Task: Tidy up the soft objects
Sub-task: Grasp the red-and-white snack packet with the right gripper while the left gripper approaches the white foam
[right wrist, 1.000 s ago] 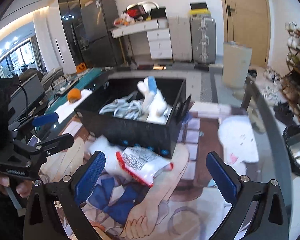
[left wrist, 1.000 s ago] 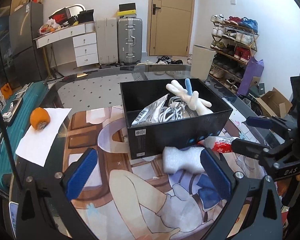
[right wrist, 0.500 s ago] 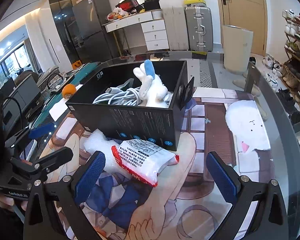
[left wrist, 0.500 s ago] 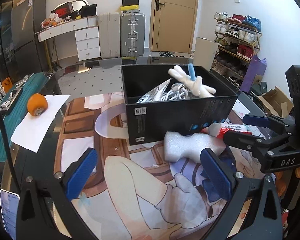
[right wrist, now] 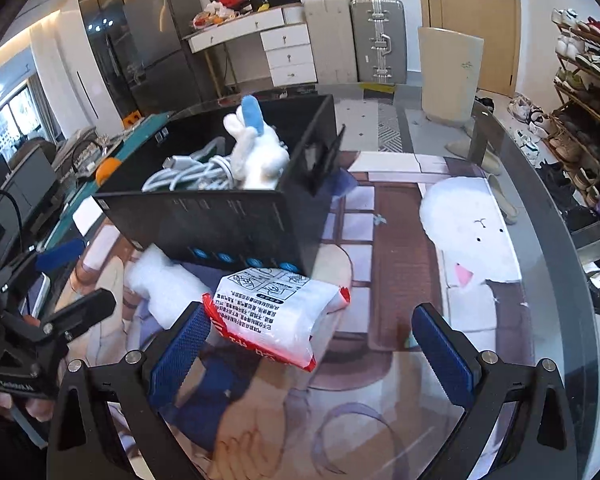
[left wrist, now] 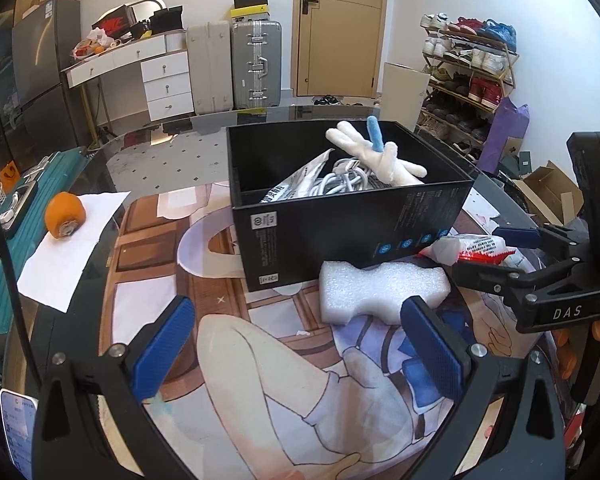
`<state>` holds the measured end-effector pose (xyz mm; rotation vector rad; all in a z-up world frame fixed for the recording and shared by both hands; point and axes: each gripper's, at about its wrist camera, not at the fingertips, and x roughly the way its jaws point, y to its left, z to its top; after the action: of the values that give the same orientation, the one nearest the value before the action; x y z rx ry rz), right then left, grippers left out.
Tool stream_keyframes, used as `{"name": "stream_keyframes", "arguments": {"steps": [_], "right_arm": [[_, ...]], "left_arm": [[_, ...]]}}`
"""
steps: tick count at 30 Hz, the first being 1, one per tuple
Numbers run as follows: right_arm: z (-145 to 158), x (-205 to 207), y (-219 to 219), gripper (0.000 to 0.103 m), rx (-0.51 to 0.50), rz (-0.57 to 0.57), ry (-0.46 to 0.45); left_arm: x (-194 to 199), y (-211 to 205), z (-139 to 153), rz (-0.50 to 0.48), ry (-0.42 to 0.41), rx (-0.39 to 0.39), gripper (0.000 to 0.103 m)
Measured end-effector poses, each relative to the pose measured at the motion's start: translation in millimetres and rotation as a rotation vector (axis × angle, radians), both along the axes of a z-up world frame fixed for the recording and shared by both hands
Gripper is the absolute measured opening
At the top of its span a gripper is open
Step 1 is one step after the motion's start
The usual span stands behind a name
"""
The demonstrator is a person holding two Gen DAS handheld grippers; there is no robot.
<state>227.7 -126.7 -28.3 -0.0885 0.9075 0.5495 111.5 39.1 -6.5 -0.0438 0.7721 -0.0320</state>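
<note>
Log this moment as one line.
left tool: open, near foam block | right tool: open, at white bag | black box: partly filled

**Glass table and its load**

The round glass table (left wrist: 148, 148) carries a printed mat (left wrist: 260, 360). On the mat stand a black box (left wrist: 340, 232), a foam block (left wrist: 380, 288) just before it, and a white packet (right wrist: 276, 316) beside the block. An orange (left wrist: 65, 214) lies on paper (left wrist: 68, 256) at the left.

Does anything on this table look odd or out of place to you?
Yes: an orange fruit sits on a white paper sheet at the table's left, no soft item. A white foam block and a red-edged plastic packet lie outside, against the black box.
</note>
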Motion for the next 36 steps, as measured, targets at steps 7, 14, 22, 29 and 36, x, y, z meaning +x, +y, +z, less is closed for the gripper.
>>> {"name": "stream_keyframes", "arguments": {"steps": [7,14,22,29,36], "right_arm": [[-11.4,1.8,-12.7,0.102,-0.082,0.011,0.036],[-12.2,-5.7,-11.5,0.102,-0.108,0.080,0.032],[-12.2,-8.2,-7.3,0.102,-0.115,0.062,0.009],[-8.5,-10.2,-7.4,0.060,-0.121,0.057,-0.017],[-6.6,-12.7,-15.3,0.050,-0.107,0.078,-0.024]], "left_arm": [[2.5,-2.3,-1.8,-0.004,0.014,-0.001,0.103],[5.2,-6.9,-1.3,-0.024,0.018,-0.002,0.103],[9.8,-11.5,-3.4,-0.036,0.033,-0.009,0.103],[15.1,-21.1,-5.3,-0.065,0.056,-0.016,0.103],[20.9,-38.2,-5.3,-0.099,0.073,-0.003,0.103]]}}
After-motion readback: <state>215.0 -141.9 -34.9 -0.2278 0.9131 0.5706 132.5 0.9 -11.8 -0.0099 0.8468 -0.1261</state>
